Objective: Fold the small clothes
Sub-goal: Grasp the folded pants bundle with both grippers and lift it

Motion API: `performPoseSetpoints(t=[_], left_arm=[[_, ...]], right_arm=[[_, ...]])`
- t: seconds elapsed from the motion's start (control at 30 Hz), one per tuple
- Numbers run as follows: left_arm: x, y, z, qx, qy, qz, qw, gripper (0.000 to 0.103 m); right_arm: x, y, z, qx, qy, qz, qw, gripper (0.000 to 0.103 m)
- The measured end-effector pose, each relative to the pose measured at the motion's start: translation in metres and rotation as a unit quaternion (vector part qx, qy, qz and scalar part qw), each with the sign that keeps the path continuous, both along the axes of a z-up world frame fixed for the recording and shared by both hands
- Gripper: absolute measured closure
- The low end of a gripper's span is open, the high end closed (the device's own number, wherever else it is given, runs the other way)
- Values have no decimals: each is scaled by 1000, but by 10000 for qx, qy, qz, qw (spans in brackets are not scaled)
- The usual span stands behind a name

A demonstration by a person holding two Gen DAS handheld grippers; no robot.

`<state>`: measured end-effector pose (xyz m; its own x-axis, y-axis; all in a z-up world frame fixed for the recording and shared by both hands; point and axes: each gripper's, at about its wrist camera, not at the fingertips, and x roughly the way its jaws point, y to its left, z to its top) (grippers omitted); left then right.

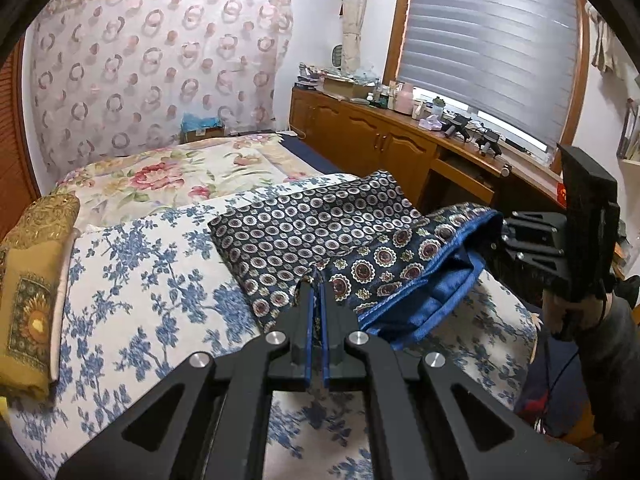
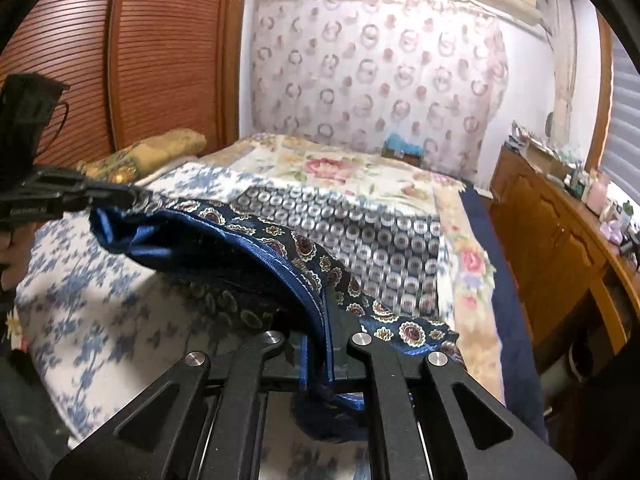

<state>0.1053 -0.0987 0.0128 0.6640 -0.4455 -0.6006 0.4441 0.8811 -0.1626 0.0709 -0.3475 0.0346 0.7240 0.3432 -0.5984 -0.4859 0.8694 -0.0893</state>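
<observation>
Navy patterned cloth [image 1: 320, 224] on bed [image 1: 132, 280], near edge lifted off the bedspread. Left tool [image 1: 318, 280] clamped on one near corner; right tool [image 2: 320, 308] clamped on the blue-lined hem [image 2: 308, 292]. Gold cushion [image 1: 32, 288] at bed's left side.

Scarf [image 1: 320, 220]: glossy, silky patterned cloth with smooth blue lining. Bed [image 1: 140, 272]: matt floral cotton-like cloth. Left hand-held gripper [image 1: 318, 292]: matt black plastic with shiny metal pins. Cabinets [image 1: 360, 136]: varnished wood. Curtain [image 1: 160, 60]: sheer cloth.
</observation>
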Motion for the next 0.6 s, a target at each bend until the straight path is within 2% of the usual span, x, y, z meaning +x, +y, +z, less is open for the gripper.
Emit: performPoseSetpoints(t=[0.33, 0.43, 0.5, 0.6], left_arm=[[36, 6, -7, 32, 252, -81, 9996, 101], [44, 13, -1, -47, 263, -162, 9995, 93], [48, 18, 4, 61, 134, -7, 9999, 75], [59, 27, 6, 163, 119, 58, 9998, 73]], right_arm=[[46, 7, 1, 22, 99, 75, 9999, 101], [63, 6, 1, 23, 135, 73, 9999, 101], [75, 6, 0, 3, 173, 77, 9998, 101], [95, 12, -2, -91, 235, 139, 9996, 101]])
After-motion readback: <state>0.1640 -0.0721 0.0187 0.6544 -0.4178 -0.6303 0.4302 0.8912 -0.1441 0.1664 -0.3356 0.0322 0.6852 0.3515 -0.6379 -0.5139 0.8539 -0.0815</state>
